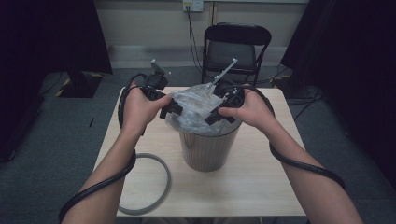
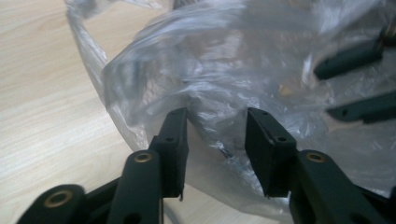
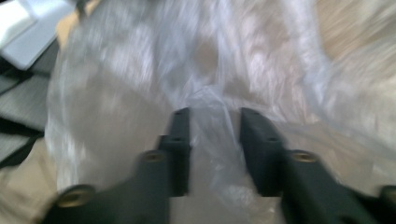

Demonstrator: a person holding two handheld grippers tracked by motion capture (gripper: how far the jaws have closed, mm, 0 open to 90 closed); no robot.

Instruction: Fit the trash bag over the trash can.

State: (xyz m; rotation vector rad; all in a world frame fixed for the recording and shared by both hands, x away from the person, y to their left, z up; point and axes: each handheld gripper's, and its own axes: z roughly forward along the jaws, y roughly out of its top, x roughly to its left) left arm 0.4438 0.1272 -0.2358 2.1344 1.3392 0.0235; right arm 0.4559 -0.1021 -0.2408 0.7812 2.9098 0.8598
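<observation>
Here, both grippers were at work on a clear plastic bag (image 1: 198,109) that sat bunched in the mouth of a ribbed waste bin (image 1: 208,149) on a pale wooden table (image 1: 252,186). In the high view the left gripper (image 1: 172,108) came in at the bag's left edge and the right gripper (image 1: 215,115) at its right edge, the two facing each other across the crumpled film, with the bin directly under and between them.

In the left gripper view, the left gripper (image 2: 216,140) had its jaws standing parted, a moderate gap between them, and a fold of the bag (image 2: 224,70) lay in that gap without being pinched flat; the film rose ahead of and above the jaws, and the tabletop (image 2: 42,116) lay off to the left of them. Farther off to the right of those jaws, beyond the film, the black jaws of the other gripper (image 2: 355,81) showed.

In the right gripper view, which was blurred, the right gripper (image 3: 214,144) likewise held its jaws apart by a middling gap, with a ridge of the bag (image 3: 187,60) running up between them and spreading ahead of them. Whether the film touched the pads there I could not tell.

A grey hose loop (image 1: 159,186) lay on the table on the near side of the left gripper, beside the bin, and a dark folding chair (image 1: 233,46) stood beyond both grippers past the table's far edge.
</observation>
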